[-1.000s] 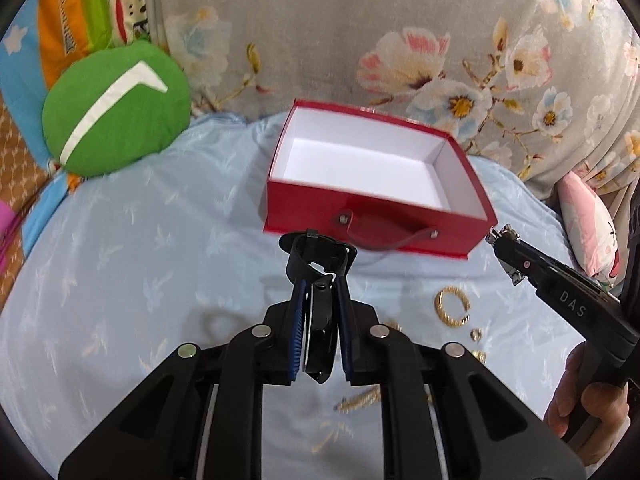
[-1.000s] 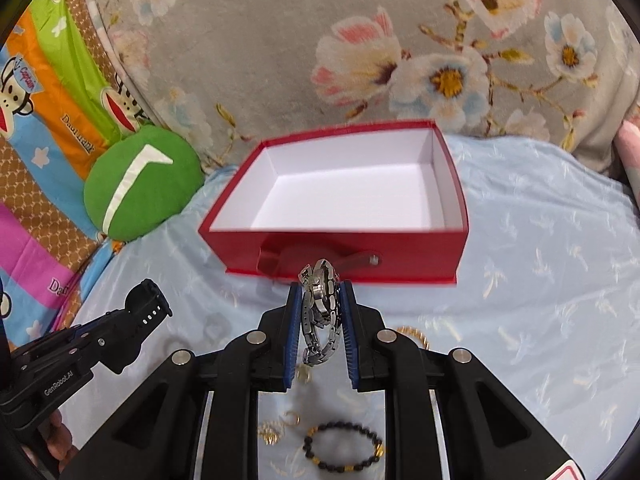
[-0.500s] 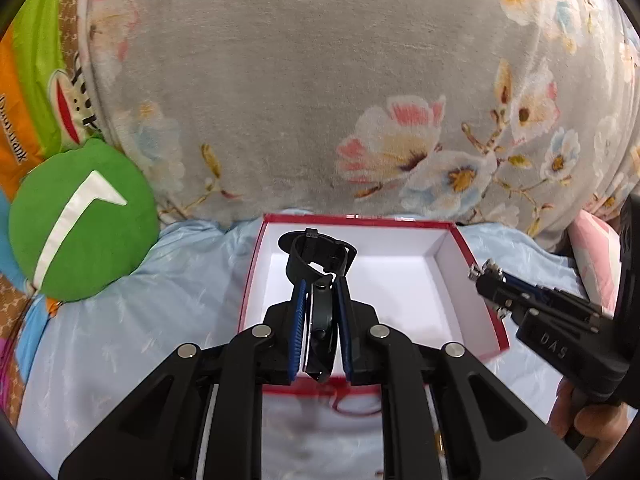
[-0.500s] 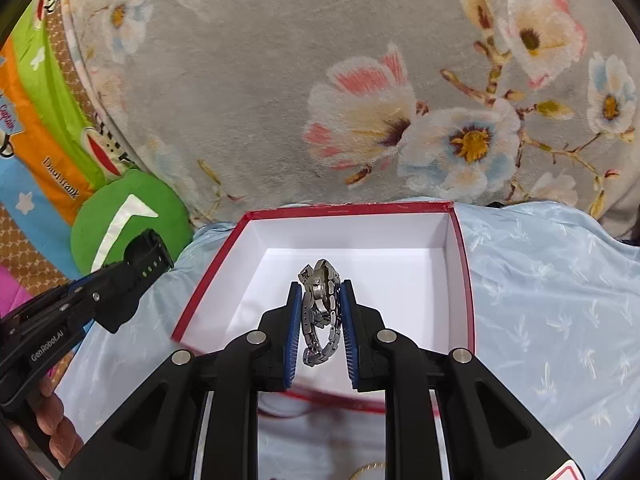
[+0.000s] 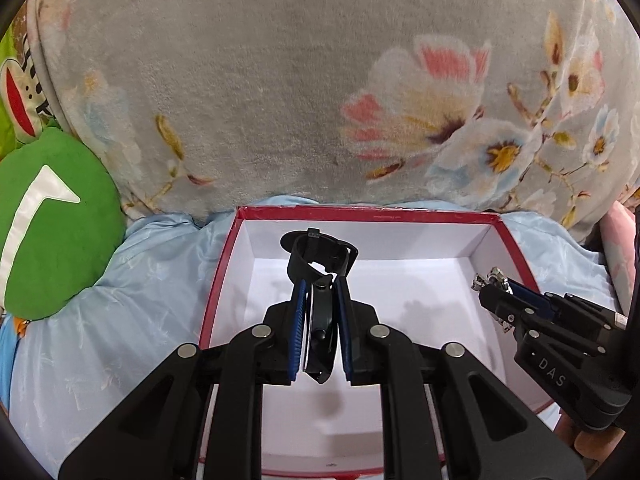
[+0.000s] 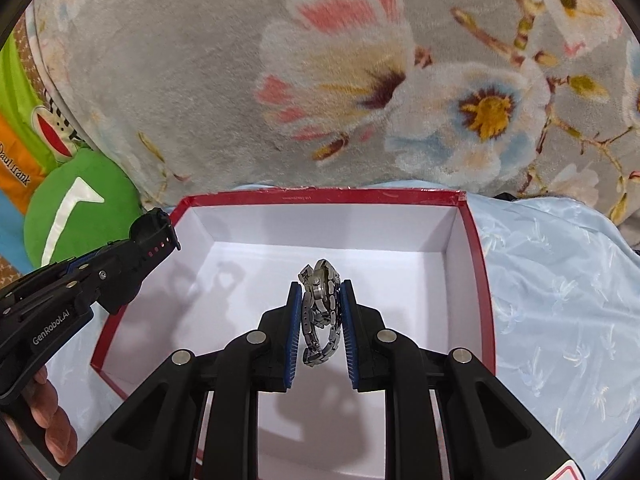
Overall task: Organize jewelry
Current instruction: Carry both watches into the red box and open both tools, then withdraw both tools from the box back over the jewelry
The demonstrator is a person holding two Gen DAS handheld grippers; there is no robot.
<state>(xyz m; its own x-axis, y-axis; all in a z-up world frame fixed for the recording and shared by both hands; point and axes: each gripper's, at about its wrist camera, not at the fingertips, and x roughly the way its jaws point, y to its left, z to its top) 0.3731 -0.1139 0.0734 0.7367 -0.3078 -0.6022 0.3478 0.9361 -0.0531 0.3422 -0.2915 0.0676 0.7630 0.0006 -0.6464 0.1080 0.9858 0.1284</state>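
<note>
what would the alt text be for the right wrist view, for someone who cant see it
The right gripper is shut on a silver metal-link watch, held over the white inside of an open red box on a pale blue sheet. The left gripper, holding a black watch, reaches in over the box's left edge; a grey floral blanket and a green cushion sit behind.

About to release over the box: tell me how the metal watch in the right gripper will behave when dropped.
The metal watch hangs limp in linked segments from the right gripper, so it will likely collapse in a heap. Steel links suggest heavy for its size. It probably won't roll in the red box.
</note>
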